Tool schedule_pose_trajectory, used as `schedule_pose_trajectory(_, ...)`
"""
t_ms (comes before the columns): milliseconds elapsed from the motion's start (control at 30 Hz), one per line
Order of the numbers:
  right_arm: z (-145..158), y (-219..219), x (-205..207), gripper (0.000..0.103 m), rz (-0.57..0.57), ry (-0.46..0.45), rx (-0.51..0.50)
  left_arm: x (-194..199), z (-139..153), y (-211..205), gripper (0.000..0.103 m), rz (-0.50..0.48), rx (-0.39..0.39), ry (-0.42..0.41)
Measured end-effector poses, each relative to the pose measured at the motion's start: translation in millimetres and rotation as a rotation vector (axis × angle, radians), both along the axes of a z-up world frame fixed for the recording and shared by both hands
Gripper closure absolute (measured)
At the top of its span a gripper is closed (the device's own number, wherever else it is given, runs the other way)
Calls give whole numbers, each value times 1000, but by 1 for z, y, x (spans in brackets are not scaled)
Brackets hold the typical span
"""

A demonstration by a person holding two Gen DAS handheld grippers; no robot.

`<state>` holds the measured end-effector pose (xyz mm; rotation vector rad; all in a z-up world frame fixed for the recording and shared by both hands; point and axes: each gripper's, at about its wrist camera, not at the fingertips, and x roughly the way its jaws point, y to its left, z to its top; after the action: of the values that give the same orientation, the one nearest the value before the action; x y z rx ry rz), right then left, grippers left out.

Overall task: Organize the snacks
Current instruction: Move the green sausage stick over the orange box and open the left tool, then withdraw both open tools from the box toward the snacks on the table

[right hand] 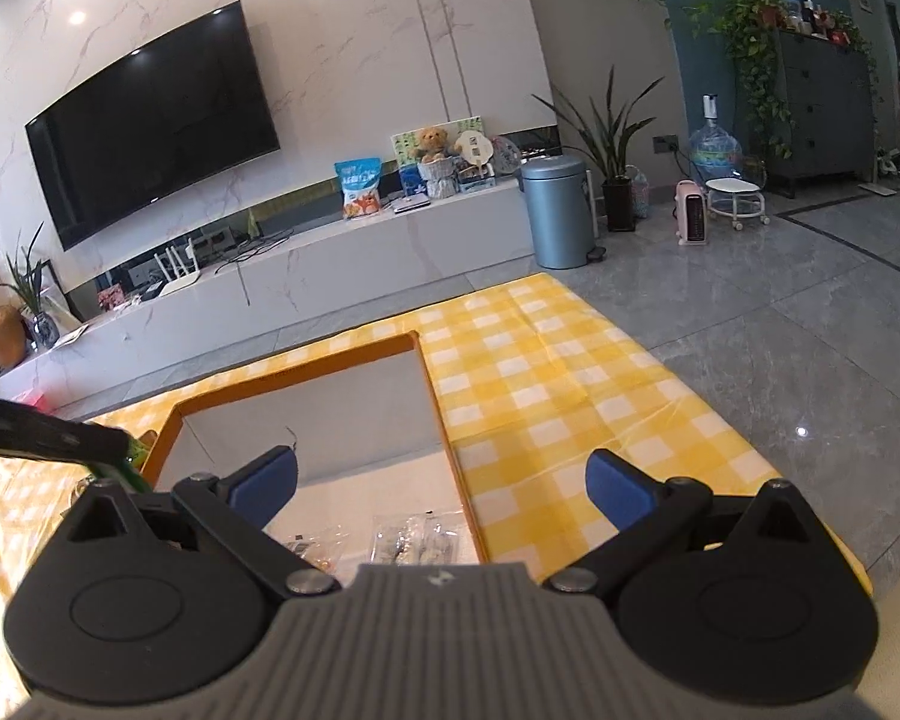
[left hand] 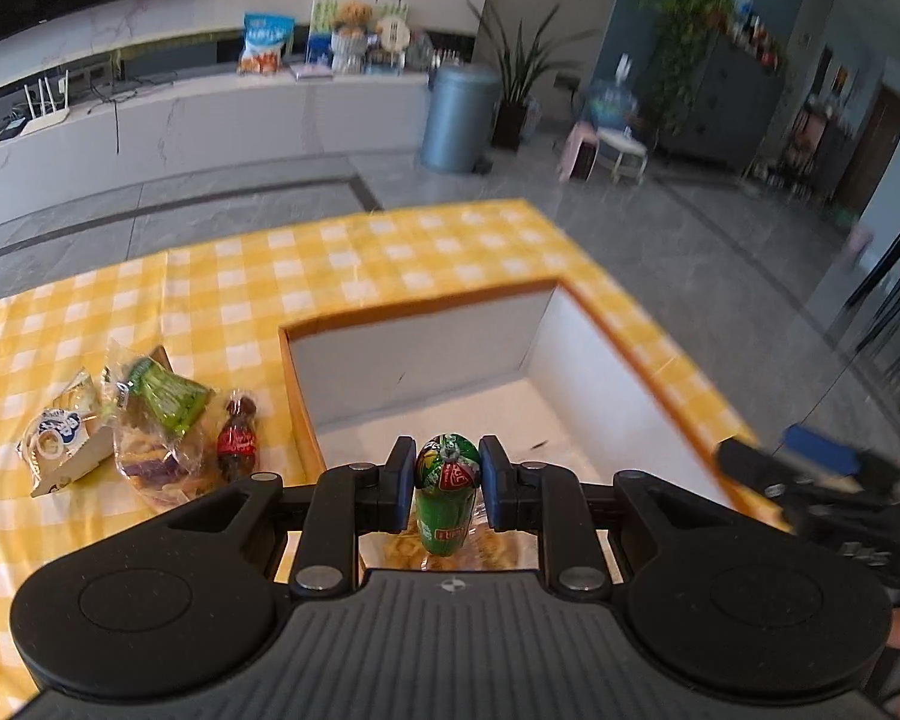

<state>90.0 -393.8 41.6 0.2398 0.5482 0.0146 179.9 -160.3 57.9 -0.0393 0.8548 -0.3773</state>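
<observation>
My left gripper [left hand: 448, 480] is shut on a small green bottle [left hand: 446, 495], held just over the near edge of the open white-lined box [left hand: 420, 360] with an orange rim. On the yellow checked cloth to the left lie a clear snack bag with a green top [left hand: 159, 420], a small cola bottle [left hand: 237, 441] and a white snack packet [left hand: 60, 441]. My right gripper [right hand: 441, 492] is open and holds nothing; it hangs over the box's right rim [right hand: 450, 438]. Clear snack packets [right hand: 414, 543] lie on the box floor below it.
The table [right hand: 570, 372] ends at the right and far sides, with grey floor beyond. The right gripper's arm [left hand: 822, 480] shows at the right of the left wrist view. A TV unit, a blue bin [right hand: 555, 210] and plants stand far behind.
</observation>
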Motion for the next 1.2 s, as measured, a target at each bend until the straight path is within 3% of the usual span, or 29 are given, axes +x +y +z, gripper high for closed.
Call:
schedule_pose_trajectory(200, -5, -1, 3, 3, 0, 14, -4, 17, -26, -1, 78, -13, 1, 92)
schedule_pose_trajectory(433, -5, -4, 4, 3, -11, 27, 0, 24, -34, -5, 76, -13, 94, 104)
schedule_pose_trajectory(500, -5, -5, 4, 3, -14, 27, 2, 24, -32, -4, 63, -17, 103, 116)
schedule_pose_trajectory(567, -5, -5, 4, 3, -10, 30, 1, 22, -27, -3, 37, -43, 86, 105)
schedule_pose_trajectory(667, -5, -4, 4, 3, -8, 32, -5, 12, -13, -3, 22, -46, 90, 58)
schedule_pose_trajectory(833, -6, -4, 4, 3, -5, 30, -4, -12, 12, 2, 21, -27, 121, -34)
schedule_pose_trajectory(1200, 14, 19, -14, 3, 58, -47, -59, -53, 36, 48, 21, 47, 60, -55)
